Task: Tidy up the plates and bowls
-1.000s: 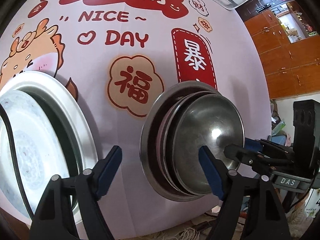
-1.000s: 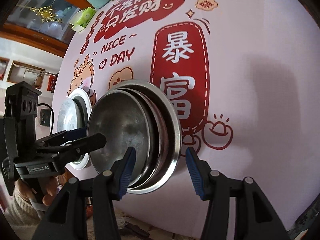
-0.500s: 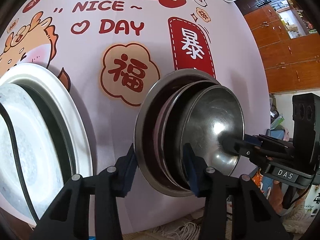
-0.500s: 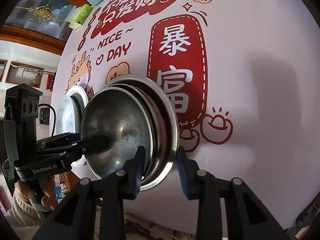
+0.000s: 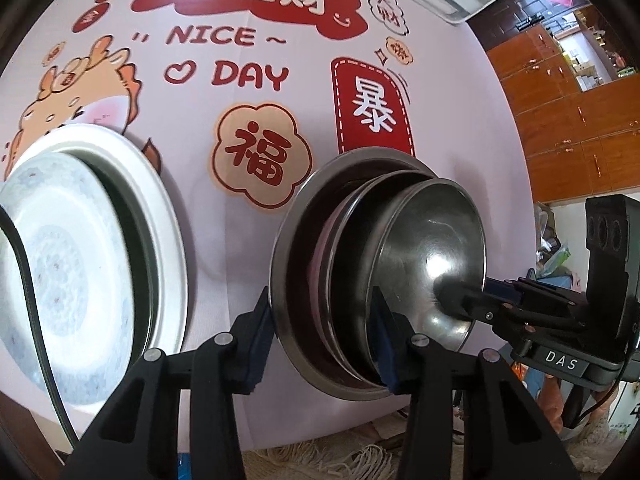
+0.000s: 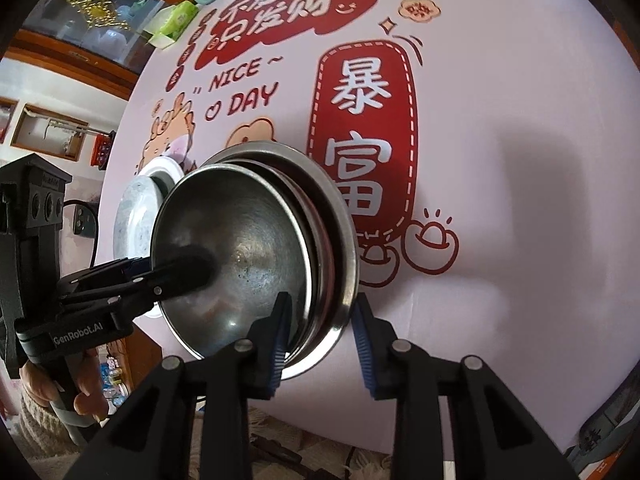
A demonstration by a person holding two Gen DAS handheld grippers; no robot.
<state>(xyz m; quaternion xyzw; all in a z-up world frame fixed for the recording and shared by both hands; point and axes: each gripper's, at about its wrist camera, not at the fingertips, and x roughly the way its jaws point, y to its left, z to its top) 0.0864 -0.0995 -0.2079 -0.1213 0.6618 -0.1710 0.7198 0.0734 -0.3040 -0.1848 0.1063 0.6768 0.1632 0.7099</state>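
Nested stack of round stainless-steel bowls [image 5: 384, 280] near the table's front edge on the pink printed tablecloth [image 5: 248, 128], just right of the white plate stack [image 5: 80, 248]; clamped from both sides, presumably to lift all as one without tipping. Left gripper [image 5: 322, 338] clenched across the stack's near rim, one pad outside the widest bowl, one inside the inner bowl; right gripper [image 6: 322, 338] likewise on the opposite rim. Versus earlier frame: both jaws, then open astride the rim, now closed onto it.
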